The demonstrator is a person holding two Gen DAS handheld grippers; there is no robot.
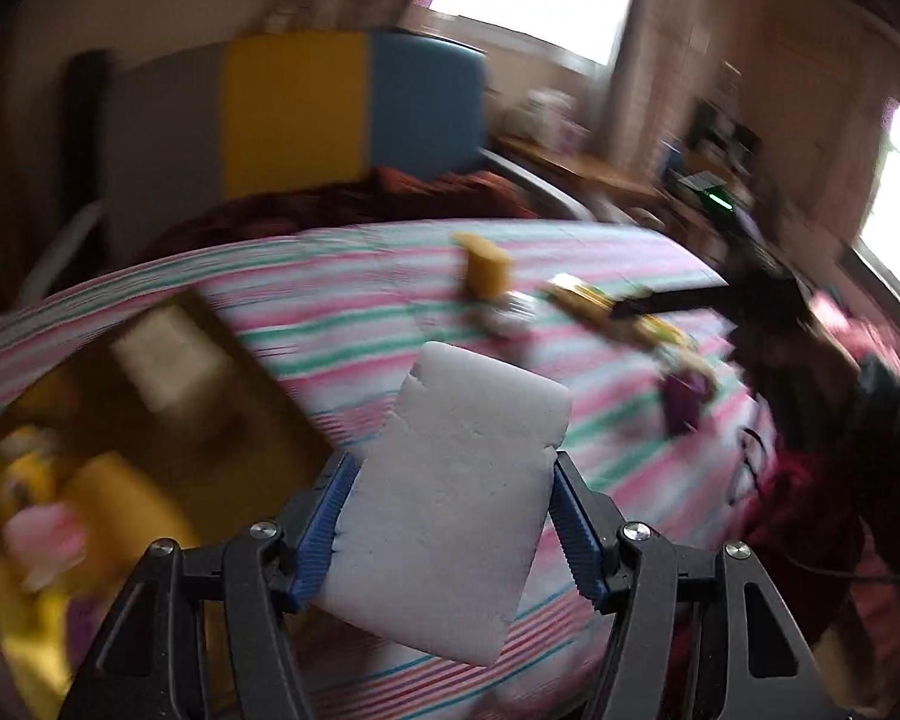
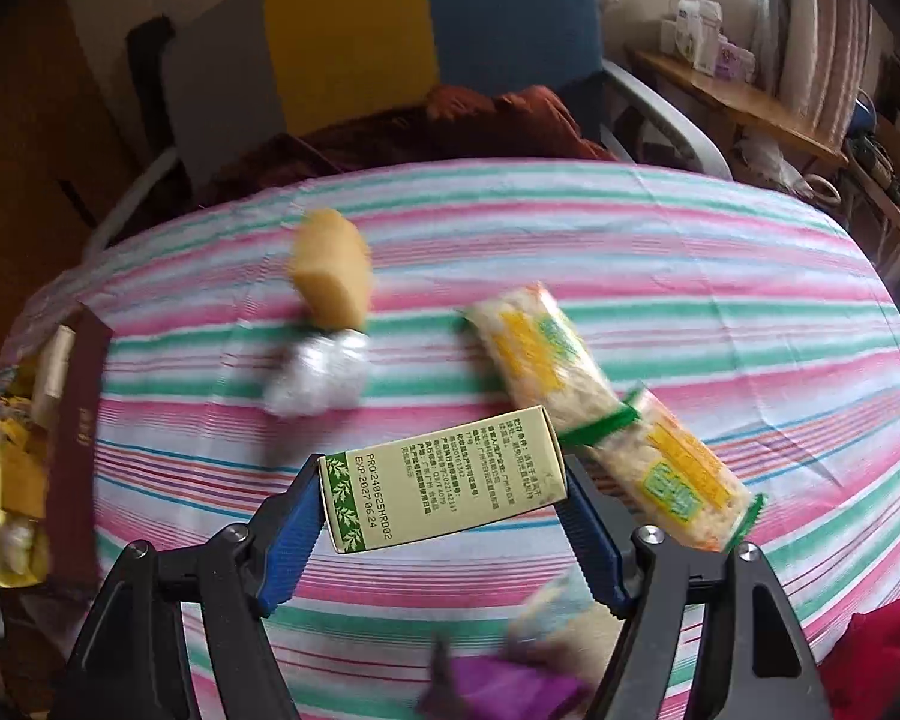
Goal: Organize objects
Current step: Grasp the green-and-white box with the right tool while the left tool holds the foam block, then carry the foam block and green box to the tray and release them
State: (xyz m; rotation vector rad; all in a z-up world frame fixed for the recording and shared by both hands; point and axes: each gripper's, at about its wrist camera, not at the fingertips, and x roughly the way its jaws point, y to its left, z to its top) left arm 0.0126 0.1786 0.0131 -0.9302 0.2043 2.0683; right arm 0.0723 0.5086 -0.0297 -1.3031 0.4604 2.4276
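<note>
Gripper [image 1: 450,516] on the left clamped a white sponge block [image 1: 456,480], raised above the striped tabletop [image 1: 342,300]. Right gripper [image 2: 444,516] pinched a pale green carton [image 2: 444,480] across its ends. Judgement: carry both level toward the brown box [image 1: 234,396] at the tabletop's left edge, releasing low inside. That box held yellow packets [image 1: 114,498] and something pink, blurred.

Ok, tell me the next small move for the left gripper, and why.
Probably carry the white sponge left and down toward the brown box and open over it. The left gripper is already shut on the sponge above the striped cloth, and that box already holds other items.
</note>
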